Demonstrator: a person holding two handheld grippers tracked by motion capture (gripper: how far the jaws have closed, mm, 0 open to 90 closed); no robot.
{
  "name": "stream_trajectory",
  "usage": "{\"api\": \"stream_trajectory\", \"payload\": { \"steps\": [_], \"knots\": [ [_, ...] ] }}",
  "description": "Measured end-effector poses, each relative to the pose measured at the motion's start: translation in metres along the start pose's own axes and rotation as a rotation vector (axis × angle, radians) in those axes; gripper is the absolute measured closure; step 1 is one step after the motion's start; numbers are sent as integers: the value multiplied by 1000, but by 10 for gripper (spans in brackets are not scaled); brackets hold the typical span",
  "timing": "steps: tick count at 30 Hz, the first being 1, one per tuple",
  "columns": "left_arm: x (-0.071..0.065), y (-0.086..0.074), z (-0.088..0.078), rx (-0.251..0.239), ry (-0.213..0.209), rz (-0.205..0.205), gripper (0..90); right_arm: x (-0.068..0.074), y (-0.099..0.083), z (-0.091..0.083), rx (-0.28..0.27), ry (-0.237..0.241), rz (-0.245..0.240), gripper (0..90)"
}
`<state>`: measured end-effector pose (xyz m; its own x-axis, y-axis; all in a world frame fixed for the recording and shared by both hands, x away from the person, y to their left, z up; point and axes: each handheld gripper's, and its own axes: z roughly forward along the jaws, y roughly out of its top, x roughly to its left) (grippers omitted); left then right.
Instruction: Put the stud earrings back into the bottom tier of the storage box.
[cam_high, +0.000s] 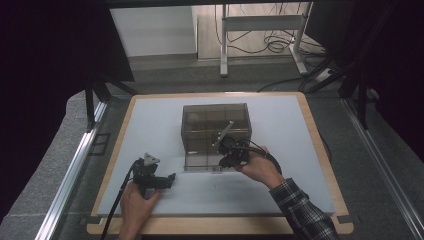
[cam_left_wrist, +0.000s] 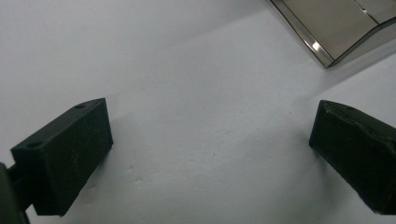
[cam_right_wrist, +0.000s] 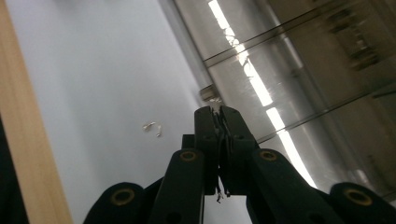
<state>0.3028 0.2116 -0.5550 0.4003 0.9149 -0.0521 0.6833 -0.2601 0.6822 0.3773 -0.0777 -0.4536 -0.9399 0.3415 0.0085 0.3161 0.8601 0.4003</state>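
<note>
A smoky see-through box (cam_high: 215, 125) with inner dividers stands on the white mat (cam_high: 150, 125). My right gripper (cam_high: 223, 162) is at the box's front lower edge, held by a hand with a plaid sleeve. In the right gripper view its jaws (cam_right_wrist: 215, 111) are shut, with a thin wire-like piece pinched between the pads, close to the box wall (cam_right_wrist: 289, 79) and a small latch (cam_right_wrist: 208, 92). A small metal piece (cam_right_wrist: 153, 127) lies on the mat beside them. My left gripper (cam_high: 171, 178) rests low over the mat, open (cam_left_wrist: 210, 149), nothing between its fingers; the box corner (cam_left_wrist: 336, 28) is ahead.
The mat lies on a wooden board (cam_high: 200, 225) whose rim shows all round (cam_right_wrist: 23, 116). Metal rails (cam_high: 70, 170) run along both sides. A desk frame with cables (cam_high: 265, 40) stands on the floor beyond the table.
</note>
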Motion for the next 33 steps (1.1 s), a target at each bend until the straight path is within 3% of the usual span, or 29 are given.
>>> {"api": "stream_trajectory", "payload": {
  "steps": [13,33],
  "knots": [
    [0,0,0,2,0,3,0,-17,8,6,-15,-42,23,849],
    [0,0,0,3,-1,-1,0,-28,3,43,27,-54,34,847]
  ]
}}
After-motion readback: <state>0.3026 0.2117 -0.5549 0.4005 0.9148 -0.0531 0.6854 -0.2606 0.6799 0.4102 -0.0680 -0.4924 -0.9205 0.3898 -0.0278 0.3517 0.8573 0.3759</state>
